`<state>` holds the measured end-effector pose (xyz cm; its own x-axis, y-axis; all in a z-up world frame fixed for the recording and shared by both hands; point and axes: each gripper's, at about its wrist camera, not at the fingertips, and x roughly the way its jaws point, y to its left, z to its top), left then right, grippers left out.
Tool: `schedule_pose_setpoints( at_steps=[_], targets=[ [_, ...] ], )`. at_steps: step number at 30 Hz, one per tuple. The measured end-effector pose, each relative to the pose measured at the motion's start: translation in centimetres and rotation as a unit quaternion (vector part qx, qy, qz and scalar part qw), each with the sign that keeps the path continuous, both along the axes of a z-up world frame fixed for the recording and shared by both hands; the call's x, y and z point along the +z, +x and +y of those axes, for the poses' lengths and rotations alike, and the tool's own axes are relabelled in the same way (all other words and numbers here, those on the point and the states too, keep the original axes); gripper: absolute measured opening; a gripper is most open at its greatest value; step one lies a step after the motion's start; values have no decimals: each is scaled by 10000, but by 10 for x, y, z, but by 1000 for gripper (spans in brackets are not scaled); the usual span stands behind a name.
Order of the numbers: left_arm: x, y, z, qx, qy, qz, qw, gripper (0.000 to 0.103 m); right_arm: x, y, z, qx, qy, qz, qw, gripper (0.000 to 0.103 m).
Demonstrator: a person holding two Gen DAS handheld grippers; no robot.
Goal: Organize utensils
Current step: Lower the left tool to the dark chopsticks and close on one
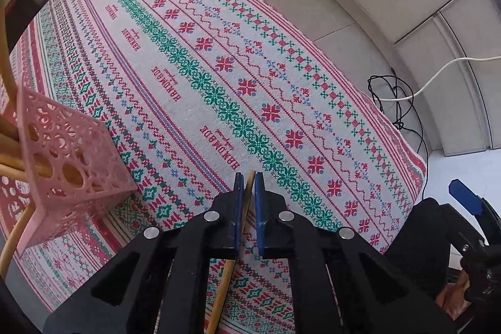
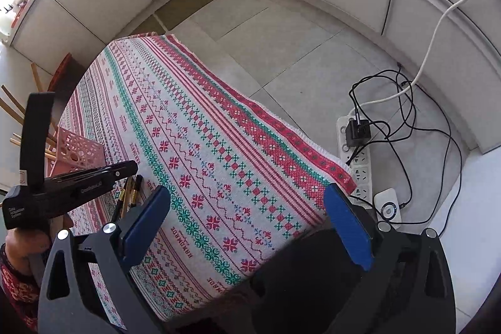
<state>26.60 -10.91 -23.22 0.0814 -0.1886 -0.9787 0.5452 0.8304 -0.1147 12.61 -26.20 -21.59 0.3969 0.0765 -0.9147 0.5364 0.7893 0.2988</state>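
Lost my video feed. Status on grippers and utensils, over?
Left gripper shut on a chopstick. Right gripper open, empty. Pink holder already has sticks. More chopsticks on cloth; nothing blocking.

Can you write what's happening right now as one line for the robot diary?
left gripper: fingers shut on wooden chopstick | right gripper: open, holding nothing | pink basket: holds wooden utensils | surface: patterned tablecloth
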Motion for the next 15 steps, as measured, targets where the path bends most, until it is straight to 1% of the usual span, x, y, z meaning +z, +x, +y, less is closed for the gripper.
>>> schedule_pose_setpoints(
  at_steps=[3, 4, 6, 7, 11, 12, 13, 15],
  targets=[
    [-6, -2, 6, -91, -32, 82, 9999, 8, -3, 6, 9, 109, -7, 68, 9999, 95],
    [-8, -4, 7, -112, 36, 32, 9999, 11, -4, 8, 14, 165, 2, 83, 9998, 95],
    [-7, -6, 7, -125, 190, -158, 9996, 6, -4, 11, 22, 260, -2, 90, 9996, 95],
    [-6, -5, 7, -84, 153, -144, 9997, 3, -4, 11, 25, 297, -23, 98, 9995, 95],
    [5, -1, 12, 14, 11, -157, 9999, 3, -7, 15, 32, 379, -68, 214, 9990, 95],
    [4, -1, 13, 15, 2, -121, 9999, 4, -9, 17, 33, 389, -63, 246, 9989, 95],
    [1, -1, 13, -1, 20, -79, 10000, 9, -9, 17, 33, 390, -52, 260, 9989, 95],
    [-4, 2, 12, 8, 261, -155, 9995, 22, -9, 17, 33, 394, -39, 271, 9989, 95]
  ],
)
